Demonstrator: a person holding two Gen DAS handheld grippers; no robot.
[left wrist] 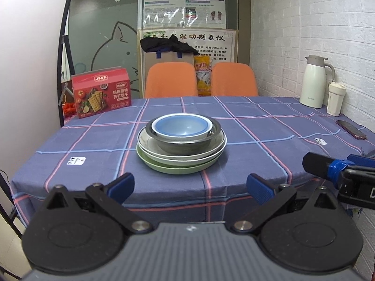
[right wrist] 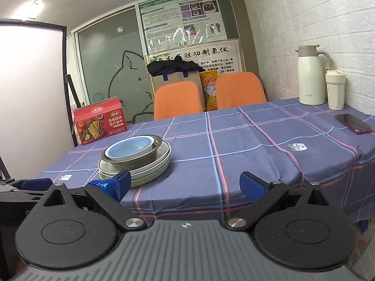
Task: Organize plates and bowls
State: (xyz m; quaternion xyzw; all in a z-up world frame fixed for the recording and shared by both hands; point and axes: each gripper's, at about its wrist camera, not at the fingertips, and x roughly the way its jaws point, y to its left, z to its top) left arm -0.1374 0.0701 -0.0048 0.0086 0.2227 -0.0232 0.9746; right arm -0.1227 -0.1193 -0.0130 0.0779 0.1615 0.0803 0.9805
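Checked-cloth worktop against white brick wall. Mid-worktop stack: blue bowl nested in steel bowl, on white plate, on green plate. Plate count between unclear, rims overlapping. Cracker box left-behind stack, thermos far right. Left gripper spread wide, empty, short of stack. Right gripper spread wide, empty, right of stack; left finger overlapping green plate edge in right wrist view, contact unclear.

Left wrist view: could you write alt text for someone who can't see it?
A stack of dishes sits mid-table on a blue plaid tablecloth: a blue bowl nested in a metal bowl on a white plate over a green plate. The open left gripper hovers at the near edge, holding nothing. A red cracker box and white thermos stand at the far corners.
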